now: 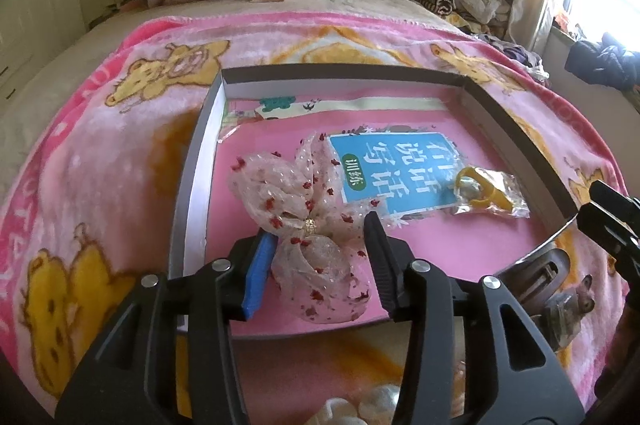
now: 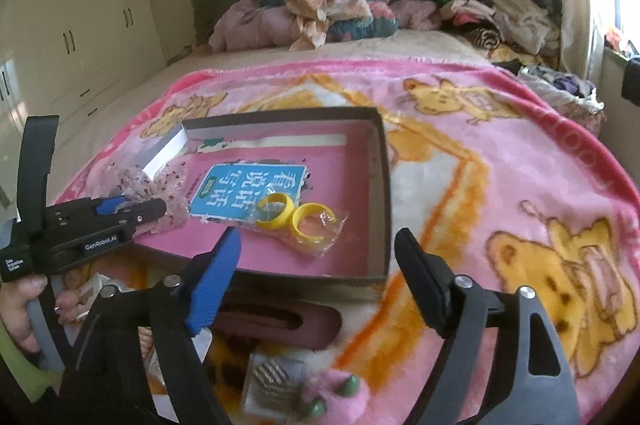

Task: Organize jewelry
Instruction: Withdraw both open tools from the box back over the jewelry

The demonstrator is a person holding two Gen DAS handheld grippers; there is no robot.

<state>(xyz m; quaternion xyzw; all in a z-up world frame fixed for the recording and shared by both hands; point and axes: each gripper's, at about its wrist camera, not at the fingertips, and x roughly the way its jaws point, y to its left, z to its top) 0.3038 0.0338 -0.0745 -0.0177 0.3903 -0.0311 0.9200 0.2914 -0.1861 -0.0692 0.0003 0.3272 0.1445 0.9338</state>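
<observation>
The sheer pale-pink gauze hair bow with red flecks and a small gold bead at its knot (image 1: 308, 213) lies on the pink floor of the shallow dark-walled cardboard box (image 1: 196, 185), at its near left corner. It looks nearly weightless, soft and crushable, so the gathered knot seems the firmest place to pinch, since the loose loops would only fold. The left tongs (image 1: 316, 257) stand partly open around the bow's near loop, and whether the blue pad touches the gauze I cannot tell. To its right lies a blue printed card (image 1: 396, 173), and beyond that a clear crinkly plastic bag holding two yellow rings (image 2: 298, 219), light, slippery and best taken by the bag's loose edge. The right tongs (image 2: 320, 273) hang wide open and empty over the box's near wall. The box rests on a pink bear-print blanket (image 2: 500, 185) on the bed.
</observation>
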